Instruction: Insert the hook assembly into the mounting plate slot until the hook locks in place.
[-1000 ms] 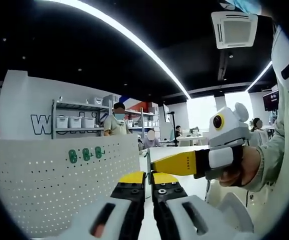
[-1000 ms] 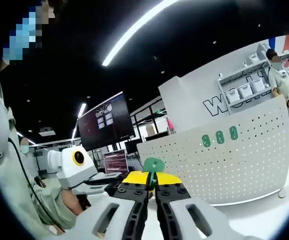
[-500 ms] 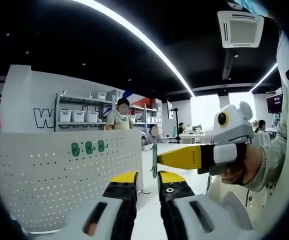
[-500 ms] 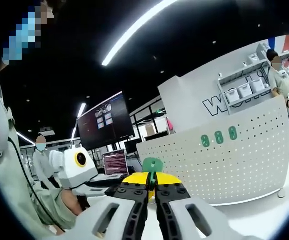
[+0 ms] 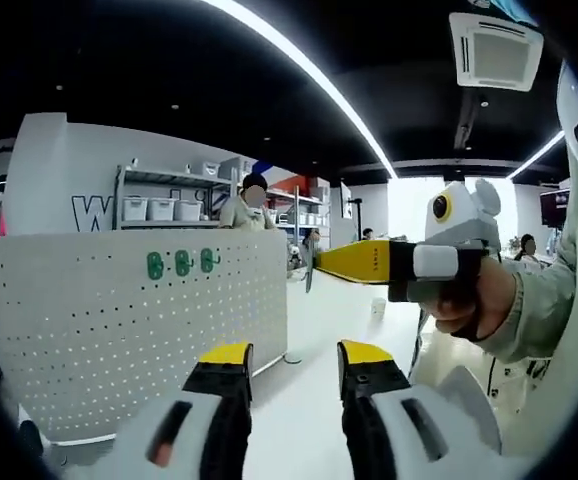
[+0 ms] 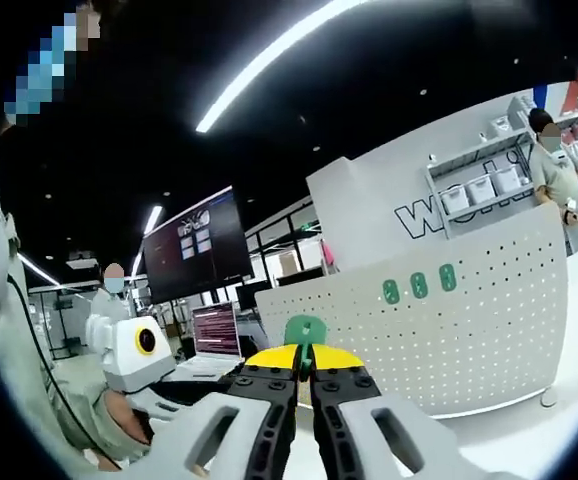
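White pegboard (image 5: 129, 330) on pale worktop (image 5: 299, 400); left claw (image 5: 289, 360) apart; right claw (image 6: 305, 362) clamped on green hook (image 6: 305, 332); dark ceiling, strip light (image 5: 309, 70).

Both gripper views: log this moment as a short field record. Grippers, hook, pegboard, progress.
left gripper: jaws open, holding nothing
right gripper: jaws shut on the green hook
green hook: upright between the jaw tips, tab sticking out above them
pegboard: white, perforated, standing beyond the grippers; three green hooks already on it
progress: held hook not yet at the pegboard
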A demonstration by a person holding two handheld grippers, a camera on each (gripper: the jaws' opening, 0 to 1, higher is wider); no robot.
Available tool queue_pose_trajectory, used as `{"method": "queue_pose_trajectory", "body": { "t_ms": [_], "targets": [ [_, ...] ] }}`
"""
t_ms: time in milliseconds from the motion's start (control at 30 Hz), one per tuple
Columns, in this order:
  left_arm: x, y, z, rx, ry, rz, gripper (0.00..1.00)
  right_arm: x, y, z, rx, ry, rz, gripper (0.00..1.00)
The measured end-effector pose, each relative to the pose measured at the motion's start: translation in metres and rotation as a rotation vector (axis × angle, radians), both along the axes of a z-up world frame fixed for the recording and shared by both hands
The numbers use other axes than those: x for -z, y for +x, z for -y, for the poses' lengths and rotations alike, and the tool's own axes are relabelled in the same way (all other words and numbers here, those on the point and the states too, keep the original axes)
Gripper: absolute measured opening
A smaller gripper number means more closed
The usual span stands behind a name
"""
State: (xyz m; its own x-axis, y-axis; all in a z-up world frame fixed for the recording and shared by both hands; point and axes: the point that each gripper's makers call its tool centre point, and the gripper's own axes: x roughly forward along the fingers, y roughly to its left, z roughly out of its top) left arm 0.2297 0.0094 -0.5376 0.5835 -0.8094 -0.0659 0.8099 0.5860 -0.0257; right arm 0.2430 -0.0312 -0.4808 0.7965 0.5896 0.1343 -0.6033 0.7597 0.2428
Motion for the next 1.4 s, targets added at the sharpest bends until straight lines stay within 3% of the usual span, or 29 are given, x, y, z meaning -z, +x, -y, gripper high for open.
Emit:
{"method": "queue_pose_trajectory", "body": {
  "t_ms": [467, 1000, 1400],
  "targets": [
    [0.025, -0.010, -0.004, -0.006, 0.019, -0.066, 0.37, -0.002, 0.039, 0.047, 0.151, -0.066, 0.030, 0.02],
    [0.044, -0.008, -0.019, -0.049, 0.030, -0.115, 0.39, 0.001, 0.085, 0.077, 0.258, -0.125, 0.028, 0.02],
    [0.053, -0.002, -0.027, -0.073, 0.026, -0.145, 0.38, 0.005, 0.132, 0.097, 0.339, -0.178, 0.020, 0.02]
  ]
}}
